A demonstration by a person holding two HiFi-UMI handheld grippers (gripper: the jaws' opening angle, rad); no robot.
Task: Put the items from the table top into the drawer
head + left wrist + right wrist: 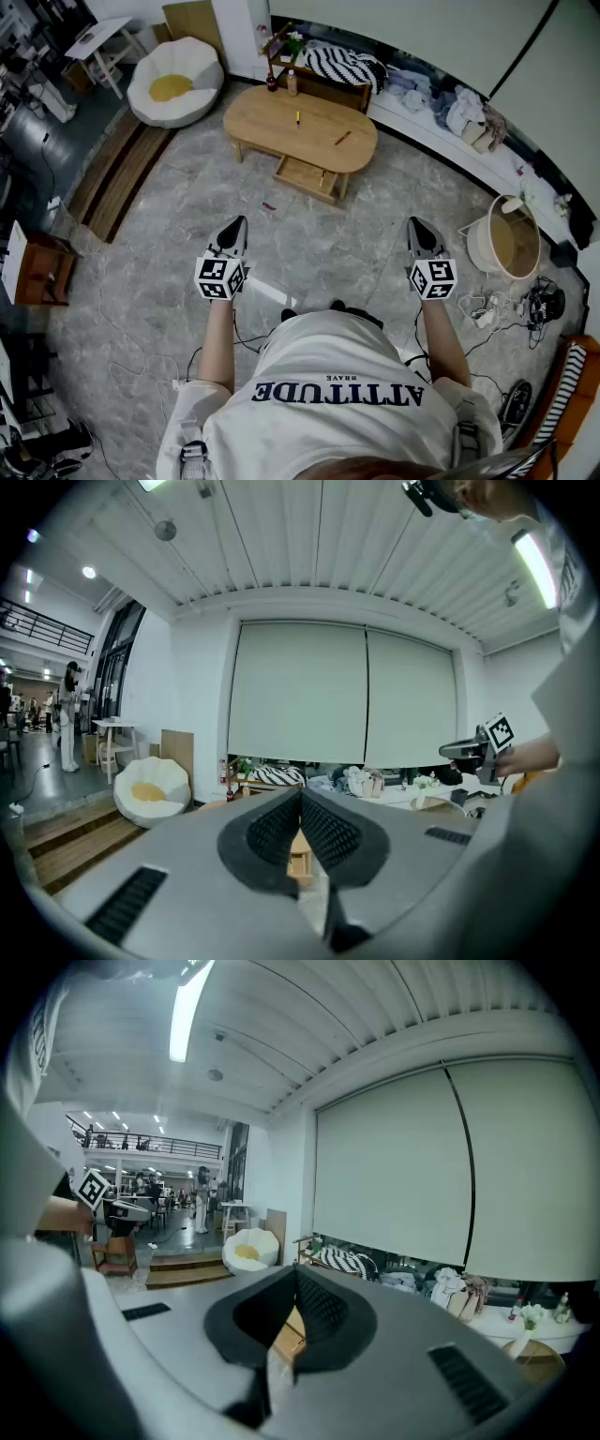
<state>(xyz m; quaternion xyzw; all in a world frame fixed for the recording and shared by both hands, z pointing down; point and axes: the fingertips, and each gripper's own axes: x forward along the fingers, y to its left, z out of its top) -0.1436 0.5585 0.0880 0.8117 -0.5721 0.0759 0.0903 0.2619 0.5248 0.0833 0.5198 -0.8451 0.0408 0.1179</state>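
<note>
Grey marbled floor, cables trailing near the person's feet. Oval light-wood coffee table [300, 127] stands well ahead, its shallow wooden drawer [305, 190] already pulled open at the near side.

On the top: small yellow item [298, 118] near the middle, slim brown stick-like item [342, 138] to its right, dark bottle [272, 82] and pale bottle [292, 84] at the far left edge.

Left gripper [236, 227] and right gripper [418, 229]: both with jaws together, nothing between them, aimed slightly down towards the table.

Step in hand, as I read it, is the approach. Close the distance first and spread the jaws before reaching. Pinch the thin pieces across their width, low to the wood, then carry them over the near edge and release inside the drawer walls.
</note>
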